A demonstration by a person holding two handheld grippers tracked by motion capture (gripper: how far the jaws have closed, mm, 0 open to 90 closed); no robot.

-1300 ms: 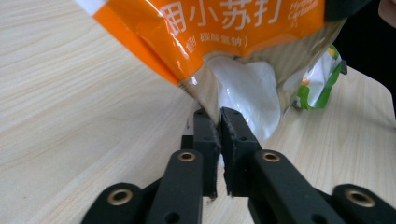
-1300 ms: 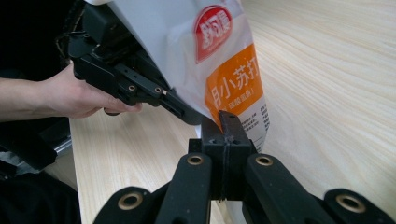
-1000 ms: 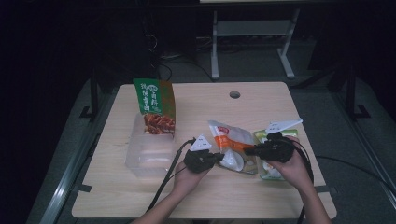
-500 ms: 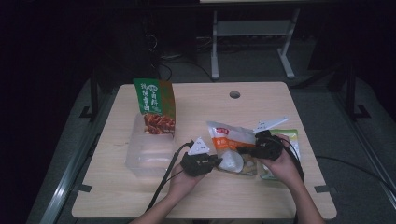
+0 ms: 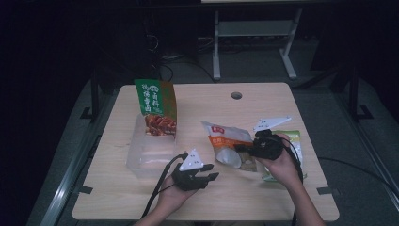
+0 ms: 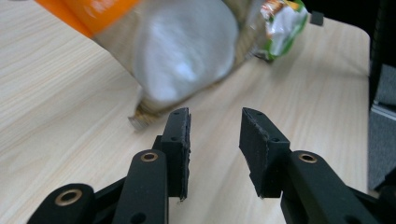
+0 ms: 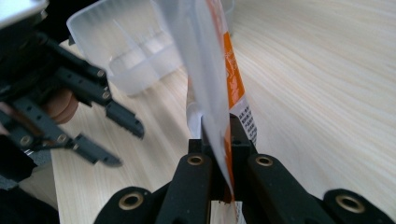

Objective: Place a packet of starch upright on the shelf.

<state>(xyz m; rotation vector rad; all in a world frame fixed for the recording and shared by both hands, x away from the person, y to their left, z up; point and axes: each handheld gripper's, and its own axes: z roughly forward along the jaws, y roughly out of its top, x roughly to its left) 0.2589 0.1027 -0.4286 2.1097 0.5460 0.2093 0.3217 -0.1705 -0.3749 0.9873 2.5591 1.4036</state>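
The right gripper (image 5: pixel 242 149) has its fingers clamped tight on the edge of an orange and white snack bag (image 5: pixel 226 141), which lies right of the middle of the worktop (image 5: pixel 263 207). The left gripper (image 5: pixel 211 172), near and left of the bag, has just been opening its fingers; they stand part-way apart with nothing between them, just clear of the bag's near end. A clear plastic box (image 5: pixel 146 157) sits to the left, with a green pouch (image 5: pixel 155 106) standing upright in its far end. A green packet (image 5: pixel 294 139) lies under the right hand.
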